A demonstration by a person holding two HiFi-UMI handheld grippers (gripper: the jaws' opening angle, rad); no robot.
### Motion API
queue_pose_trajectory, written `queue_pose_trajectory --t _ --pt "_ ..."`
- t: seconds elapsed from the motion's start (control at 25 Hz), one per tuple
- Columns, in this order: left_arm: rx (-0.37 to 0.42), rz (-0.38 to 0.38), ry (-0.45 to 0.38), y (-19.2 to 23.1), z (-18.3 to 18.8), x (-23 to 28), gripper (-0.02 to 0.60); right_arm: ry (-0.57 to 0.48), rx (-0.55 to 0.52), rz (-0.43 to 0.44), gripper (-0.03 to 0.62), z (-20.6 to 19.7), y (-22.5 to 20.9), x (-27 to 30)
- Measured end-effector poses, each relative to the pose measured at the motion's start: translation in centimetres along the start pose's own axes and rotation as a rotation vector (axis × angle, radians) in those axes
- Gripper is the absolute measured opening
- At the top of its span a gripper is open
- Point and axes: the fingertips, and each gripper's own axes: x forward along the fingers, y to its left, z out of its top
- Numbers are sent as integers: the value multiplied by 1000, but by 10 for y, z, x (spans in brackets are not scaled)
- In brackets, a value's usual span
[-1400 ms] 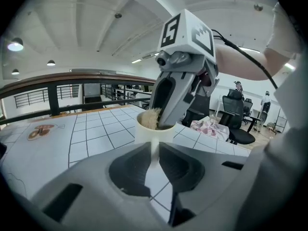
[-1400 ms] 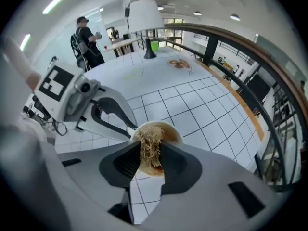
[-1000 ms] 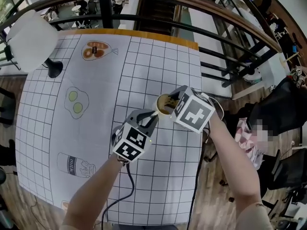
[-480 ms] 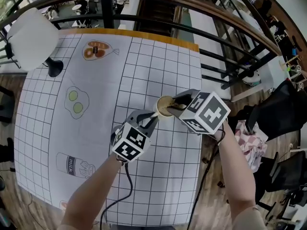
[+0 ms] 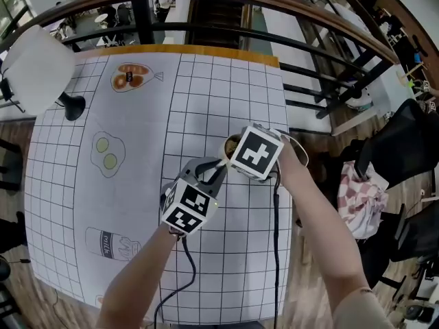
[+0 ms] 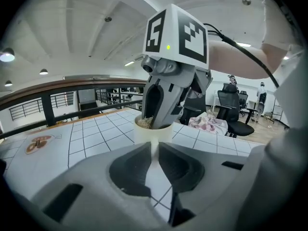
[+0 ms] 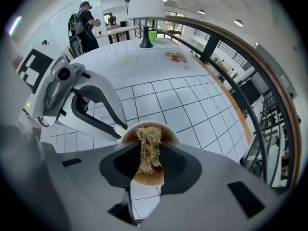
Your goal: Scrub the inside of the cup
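A pale cup (image 5: 228, 144) with a brown inside stands near the table's right edge, mostly hidden under my right gripper's marker cube (image 5: 257, 152). In the right gripper view, my right gripper (image 7: 149, 163) is shut on a tuft of straw-coloured scrubber (image 7: 148, 148) that reaches down into the cup (image 7: 169, 134). From the lower left, my left gripper (image 5: 221, 164) meets the cup's side. In the left gripper view its jaws are shut on a thin white part of the cup (image 6: 155, 150), just below the cup's wall (image 6: 153, 132). The right gripper (image 6: 161, 110) stands in the cup's mouth.
A white lamp (image 5: 38, 64) on a black base (image 5: 71, 105) stands at the table's far left. The gridded cloth (image 5: 137, 184) carries printed food pictures. A dark railing (image 5: 322, 67) runs behind and right of the table. An office chair with checked cloth (image 5: 362, 192) stands at right.
My right gripper has swung from leaning off to the right back to standing almost straight over the cup, with the scrubber inside. The left gripper and the cup have stayed put.
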Motion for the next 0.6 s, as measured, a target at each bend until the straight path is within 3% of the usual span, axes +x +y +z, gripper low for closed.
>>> queue_pose_trajectory --t 0.12,0.24,0.48,0.6 --pt "2 -11 16 3 -1 0 60 -17 88 66 103 -1 3 0" --pt "18 -8 30 3 0 2 60 -114 184 131 104 -4 4 -10" --pt "36 27 57 5 -2 3 60 -367 321 95 106 0 -1 -48" --pt "-29 35 51 7 -2 4 60 -506 445 95 106 -2 -8 -72"
